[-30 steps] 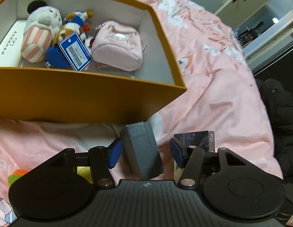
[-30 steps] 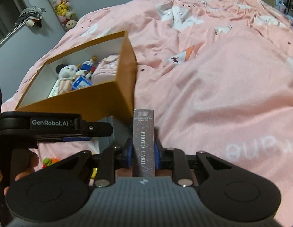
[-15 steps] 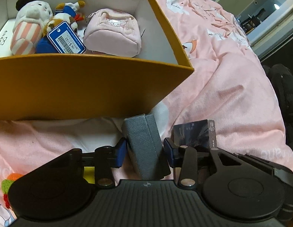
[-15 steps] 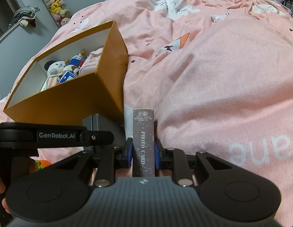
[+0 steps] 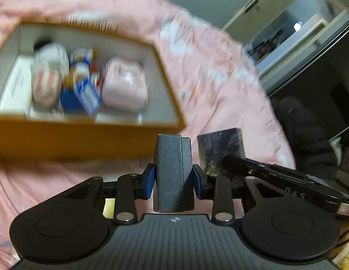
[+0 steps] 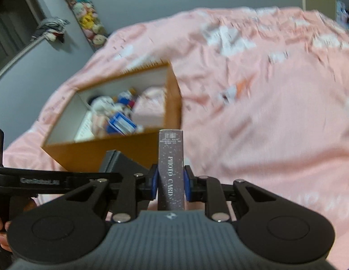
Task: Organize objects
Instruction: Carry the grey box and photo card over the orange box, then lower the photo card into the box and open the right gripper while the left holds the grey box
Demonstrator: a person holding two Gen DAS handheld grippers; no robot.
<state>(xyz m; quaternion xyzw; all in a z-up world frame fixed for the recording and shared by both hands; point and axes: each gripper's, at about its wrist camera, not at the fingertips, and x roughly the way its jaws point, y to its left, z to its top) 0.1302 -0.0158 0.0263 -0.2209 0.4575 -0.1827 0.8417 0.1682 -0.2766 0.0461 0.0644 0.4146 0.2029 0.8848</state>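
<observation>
The left claw [image 5: 174, 177] has just been closing and its blue pads now press both sides of a gray textured case [image 5: 173, 171], held upright above the pink bedspread [image 5: 219, 94] just in front of the orange box [image 5: 61, 139]. The right claw [image 6: 170, 183] grips a slim box marked PHOTO CARD [image 6: 171, 168], also upright, near the orange box's right corner. Inside the orange box lie a striped plush toy [image 5: 47, 76], a blue tag [image 5: 87, 95] and a pink pouch [image 5: 124, 85], all blurred.
</observation>
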